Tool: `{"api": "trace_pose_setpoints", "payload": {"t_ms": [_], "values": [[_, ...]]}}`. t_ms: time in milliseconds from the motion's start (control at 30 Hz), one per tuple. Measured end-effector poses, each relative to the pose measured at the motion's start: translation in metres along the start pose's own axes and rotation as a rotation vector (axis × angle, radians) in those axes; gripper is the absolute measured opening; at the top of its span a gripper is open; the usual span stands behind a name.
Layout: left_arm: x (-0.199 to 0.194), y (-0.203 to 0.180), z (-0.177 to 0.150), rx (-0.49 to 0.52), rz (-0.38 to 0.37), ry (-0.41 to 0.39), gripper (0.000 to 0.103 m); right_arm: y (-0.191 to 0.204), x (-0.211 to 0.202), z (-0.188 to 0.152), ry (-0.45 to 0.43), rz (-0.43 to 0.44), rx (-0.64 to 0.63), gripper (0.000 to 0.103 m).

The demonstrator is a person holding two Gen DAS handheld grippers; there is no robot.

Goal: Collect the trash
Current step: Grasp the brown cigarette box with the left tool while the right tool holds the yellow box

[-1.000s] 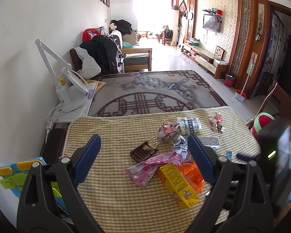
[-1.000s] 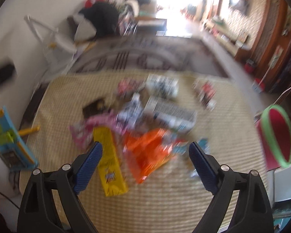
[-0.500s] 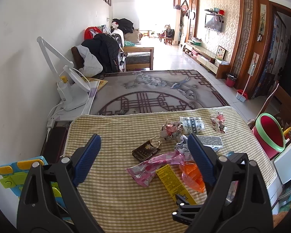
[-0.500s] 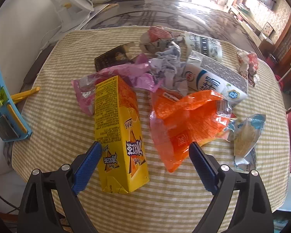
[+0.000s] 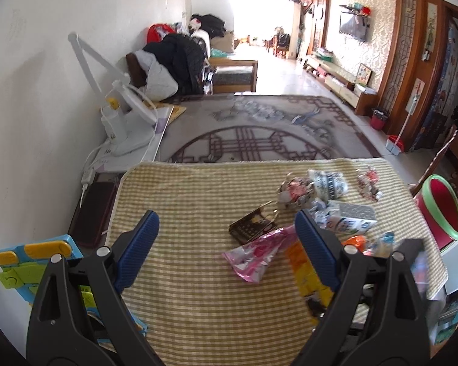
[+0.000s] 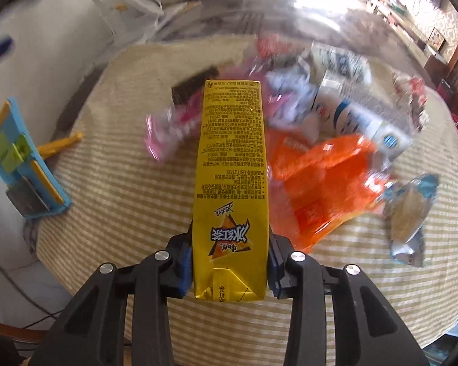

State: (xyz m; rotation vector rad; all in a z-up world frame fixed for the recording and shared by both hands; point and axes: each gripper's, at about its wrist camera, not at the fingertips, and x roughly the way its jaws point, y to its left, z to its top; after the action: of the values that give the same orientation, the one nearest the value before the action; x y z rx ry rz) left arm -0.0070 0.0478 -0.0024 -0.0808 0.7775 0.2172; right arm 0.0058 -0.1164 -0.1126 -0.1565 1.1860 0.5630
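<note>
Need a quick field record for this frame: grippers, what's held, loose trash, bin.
right gripper: has just closed; shut on yellow drink carton, gripped near its bottom end
left gripper: open, nothing between its pads, above the checked cloth
loose trash: orange wrapper, pink wrapper, white milk carton, dark packet, blue-and-silver wrapper, crumpled wrappers further back
bin: red bin with green rim, past the cloth's right edge
</note>
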Motion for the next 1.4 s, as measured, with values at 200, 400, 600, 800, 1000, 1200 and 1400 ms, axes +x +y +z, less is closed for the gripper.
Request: {"api": "trace_pose_setpoints", "payload": {"t_ms": [200, 400, 600, 800, 1000, 1200, 1400], "values": [[0.067, -0.003, -0.014, 0.079, -0.029, 0.122, 0.088, -0.021, -0.051, 0.001, -0.132, 0.008, 0.051, 0.035], [0.148, -0.021, -0.023, 0.206, -0.028, 0.266, 0.088, -0.047, -0.08, 0.002, -0.183, -0.016, 0.14, 0.035], [0.191, -0.035, -0.024, 0.228, -0.043, 0.329, 0.088, -0.044, -0.109, 0.016, -0.238, -0.166, 0.157, 0.036], [0.206, -0.057, -0.027, 0.264, -0.035, 0.348, 0.078, -0.036, -0.128, 0.022, -0.281, -0.315, 0.127, 0.036], [0.204, -0.058, -0.028, 0.254, -0.057, 0.344, 0.052, -0.028, -0.136, 0.029, -0.322, -0.369, 0.089, 0.036], [0.183, -0.044, -0.018, 0.168, -0.068, 0.309, 0.037, -0.023, -0.141, 0.032, -0.346, -0.38, 0.051, 0.036], [0.143, -0.038, -0.008, 0.125, -0.065, 0.231, 0.037, -0.023, -0.144, 0.032, -0.364, -0.372, 0.022, 0.036]]}}
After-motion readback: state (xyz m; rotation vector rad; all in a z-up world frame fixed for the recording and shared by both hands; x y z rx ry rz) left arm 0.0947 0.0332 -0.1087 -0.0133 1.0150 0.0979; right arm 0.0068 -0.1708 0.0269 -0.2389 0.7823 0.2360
